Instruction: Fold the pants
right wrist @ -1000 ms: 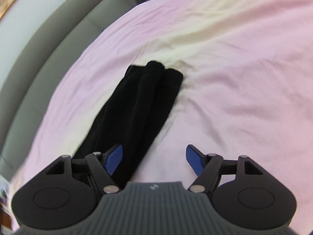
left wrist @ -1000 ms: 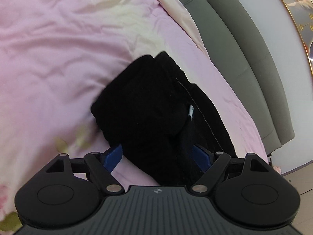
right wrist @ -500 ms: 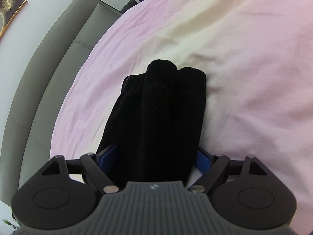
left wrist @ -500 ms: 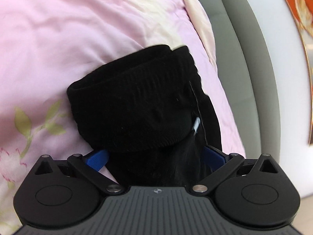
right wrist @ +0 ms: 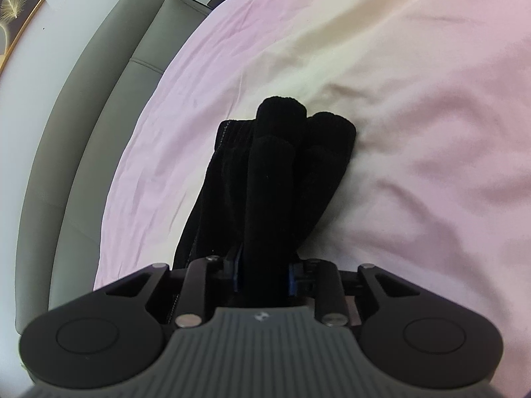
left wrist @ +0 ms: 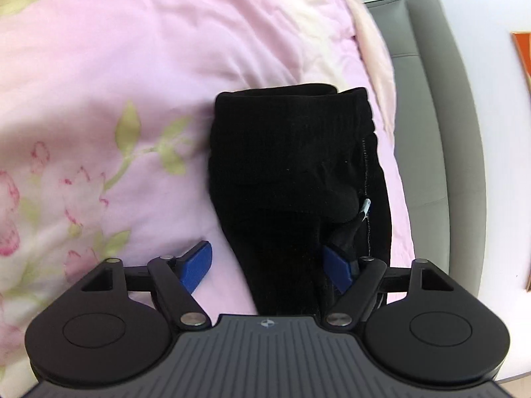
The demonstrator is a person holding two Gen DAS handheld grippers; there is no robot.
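The black ribbed fabric pants [left wrist: 292,179] are seen lying folded into a thick bundle on the pink quilted bedspread with a printed green-and-red flower pattern [left wrist: 132,76], near the edge that runs along the grey padded headboard [left wrist: 428,139].

In the left wrist view, the left gripper [left wrist: 268,265] is held wide, its jaws closing slightly. The near end of the bundle lies between the blue pads [left wrist: 195,265]; the left pad stands clear of the cloth over bare bedspread, while the right pad is just at the fabric's edge (whether it presses cannot be told). A small pale tag [left wrist: 366,206] shows on the seam beside that pad. Compared with a second ago, the bundle is seen squarer and closer, and the flower print has come into view.

In the right wrist view, the right gripper [right wrist: 264,273] is narrowed on the pants [right wrist: 275,179], its jaws closing with one folded leg roll pinched between the blue pads [right wrist: 291,278]. A second ago these jaws stood wide over bare bedspread with the cloth to their left; half a second ago they straddled the bundle. The cuffed leg ends [right wrist: 282,109] are seen pointing away from the camera, resting on the bedspread [right wrist: 415,116], with the headboard [right wrist: 99,106] at the left.
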